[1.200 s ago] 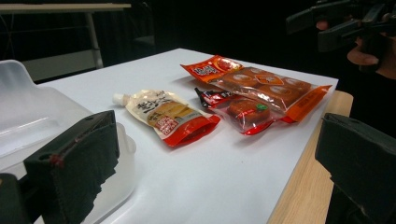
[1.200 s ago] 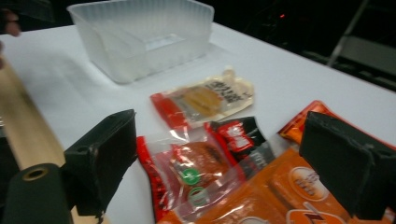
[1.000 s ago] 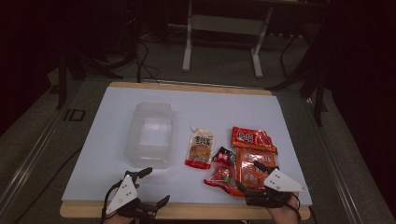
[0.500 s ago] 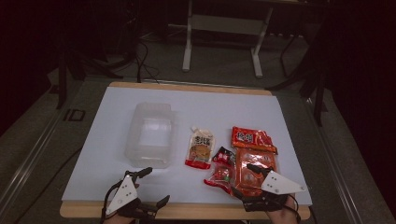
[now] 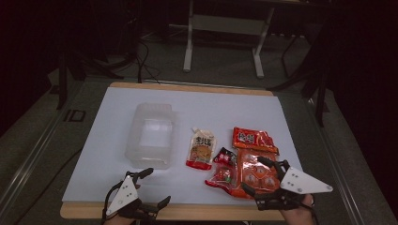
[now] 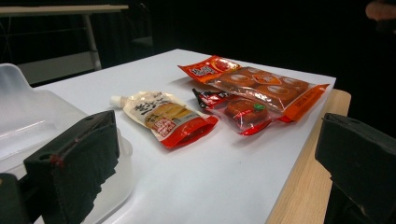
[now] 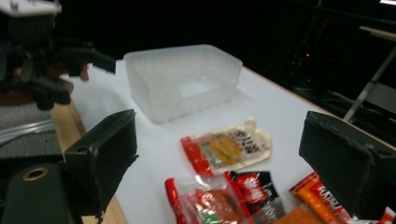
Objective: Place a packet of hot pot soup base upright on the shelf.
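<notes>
Right gripper [image 5: 259,174] wide open, empty, over overlapping snack packets [image 5: 253,172] near-right on counter [image 5: 225,108]; left gripper [image 5: 152,188] open, empty. Risks pinching two packets together.

Legible text, by carrier:
- Floor beside the table's left edge: marking [image 5: 74,115] reading "ID".
- Spouted pouch [image 6: 164,115], mid-table: dark characters on the pale upper part, too small to read.
- Red packet [image 5: 254,139], towards the right edge: pale lettering, unreadable.

snack packets [image 7: 224,200] blurred, cut off below
</notes>
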Available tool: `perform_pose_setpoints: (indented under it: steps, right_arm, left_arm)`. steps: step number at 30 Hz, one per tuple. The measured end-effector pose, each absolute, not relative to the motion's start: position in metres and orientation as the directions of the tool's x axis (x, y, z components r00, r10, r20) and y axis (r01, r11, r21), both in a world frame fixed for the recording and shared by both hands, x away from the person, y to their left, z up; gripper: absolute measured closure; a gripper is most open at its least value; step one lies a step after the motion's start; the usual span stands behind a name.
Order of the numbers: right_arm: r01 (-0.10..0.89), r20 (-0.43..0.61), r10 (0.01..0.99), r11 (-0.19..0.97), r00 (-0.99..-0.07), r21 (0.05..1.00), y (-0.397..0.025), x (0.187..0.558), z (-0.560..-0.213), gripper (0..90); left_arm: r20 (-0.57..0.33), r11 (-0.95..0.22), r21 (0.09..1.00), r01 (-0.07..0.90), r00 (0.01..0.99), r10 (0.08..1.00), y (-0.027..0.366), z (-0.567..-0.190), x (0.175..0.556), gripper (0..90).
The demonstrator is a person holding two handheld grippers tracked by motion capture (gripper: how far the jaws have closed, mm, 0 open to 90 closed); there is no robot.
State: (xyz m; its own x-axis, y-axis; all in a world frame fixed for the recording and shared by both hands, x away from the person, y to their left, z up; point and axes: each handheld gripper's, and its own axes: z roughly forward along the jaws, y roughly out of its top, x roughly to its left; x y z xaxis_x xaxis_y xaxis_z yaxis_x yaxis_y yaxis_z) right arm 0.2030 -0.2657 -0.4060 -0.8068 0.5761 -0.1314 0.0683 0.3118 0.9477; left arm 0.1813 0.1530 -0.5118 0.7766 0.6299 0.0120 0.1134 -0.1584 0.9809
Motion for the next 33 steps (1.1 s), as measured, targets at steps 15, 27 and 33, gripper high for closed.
perform_pose_setpoints:
  steps: [15, 27, 33]
  right_arm:
    - [0.113, -0.097, 0.695, 0.25, -0.712, 0.962, -0.296, 0.242, -0.381, 10.3]
    - [0.185, -0.086, 0.741, 0.276, -0.666, 0.943, -0.312, 0.281, -0.391, 13.0]
    - [0.237, -0.074, 0.767, 0.286, -0.637, 0.928, -0.323, 0.304, -0.403, 13.7]
  left_arm:
    - [0.011, -0.16, 0.98, 0.116, 0.777, 0.63, 0.152, -0.512, 0.181, 0.2]
    - [0.013, -0.162, 0.98, 0.116, 0.777, 0.629, 0.151, -0.513, 0.181, 0.2]
    - [0.014, -0.167, 0.979, 0.118, 0.777, 0.63, 0.151, -0.513, 0.182, 0.2]
